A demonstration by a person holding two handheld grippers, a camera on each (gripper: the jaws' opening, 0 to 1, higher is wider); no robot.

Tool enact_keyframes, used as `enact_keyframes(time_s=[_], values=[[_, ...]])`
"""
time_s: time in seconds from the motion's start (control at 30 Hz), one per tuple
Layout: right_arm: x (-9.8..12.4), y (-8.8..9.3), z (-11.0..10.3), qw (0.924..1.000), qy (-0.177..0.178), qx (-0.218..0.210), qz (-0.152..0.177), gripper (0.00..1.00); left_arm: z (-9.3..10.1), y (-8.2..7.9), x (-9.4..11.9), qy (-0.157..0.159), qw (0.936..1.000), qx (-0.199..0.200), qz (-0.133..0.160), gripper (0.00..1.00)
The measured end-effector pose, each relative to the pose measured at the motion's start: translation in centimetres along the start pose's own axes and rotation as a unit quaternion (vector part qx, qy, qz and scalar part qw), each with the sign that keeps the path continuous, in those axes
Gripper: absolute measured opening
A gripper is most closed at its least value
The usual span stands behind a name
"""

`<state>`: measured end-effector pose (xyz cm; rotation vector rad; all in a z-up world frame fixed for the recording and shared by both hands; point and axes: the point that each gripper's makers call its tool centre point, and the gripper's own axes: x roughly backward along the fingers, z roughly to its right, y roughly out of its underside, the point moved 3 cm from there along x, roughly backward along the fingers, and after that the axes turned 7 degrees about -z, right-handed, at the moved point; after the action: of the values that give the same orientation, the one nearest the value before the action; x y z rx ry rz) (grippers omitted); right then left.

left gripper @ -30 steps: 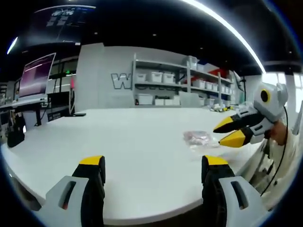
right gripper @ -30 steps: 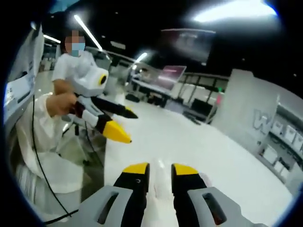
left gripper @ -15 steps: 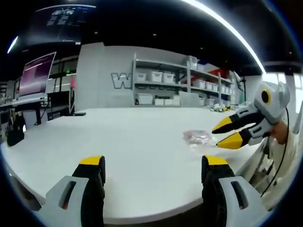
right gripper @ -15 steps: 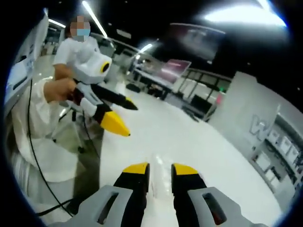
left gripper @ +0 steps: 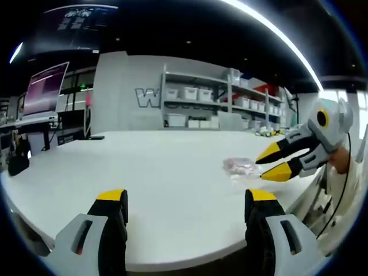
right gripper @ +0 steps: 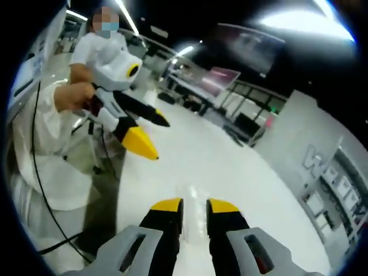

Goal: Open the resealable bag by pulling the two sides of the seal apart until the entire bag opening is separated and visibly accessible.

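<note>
Wide white table (left gripper: pixel 167 172). Grey wall (left gripper: pixel 126 92) behind, shelves (left gripper: pixel 213 103) holding white bins. Monitor (left gripper: pixel 43 92) at left. Ceiling light strip (left gripper: pixel 276 34).

A smooth, matt white table (left gripper: pixel 172 172) carries a crinkled bag (left gripper: pixel 238 167) of clear, glossy plastic film. The left gripper (left gripper: pixel 183 198) and right gripper (right gripper: pixel 194 206) wear matt yellow tips on black jaws, set in smooth pale-grey plastic housings (moulded, by their look). A person's white cloth sleeve (right gripper: pixel 40 144) hangs softly.

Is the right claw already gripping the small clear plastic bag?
No: the small clear plastic bag lies untouched on the white table.
</note>
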<state>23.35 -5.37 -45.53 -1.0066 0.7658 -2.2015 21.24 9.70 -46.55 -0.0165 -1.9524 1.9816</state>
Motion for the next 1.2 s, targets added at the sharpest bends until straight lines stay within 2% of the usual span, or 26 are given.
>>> enact_keyframes(time_s=[0.3,1.2], values=[[-0.20,0.26,-0.19,0.9997,-0.006,0.018,-0.014,0.13,-0.28,0.00,0.08,-0.003,1.0000,0.001,0.000,0.83],[-0.83,0.31,0.00,0.9997,-0.008,0.017,-0.018,0.11,-0.19,-0.15,-0.14,0.001,1.0000,-0.002,-0.001,0.83]])
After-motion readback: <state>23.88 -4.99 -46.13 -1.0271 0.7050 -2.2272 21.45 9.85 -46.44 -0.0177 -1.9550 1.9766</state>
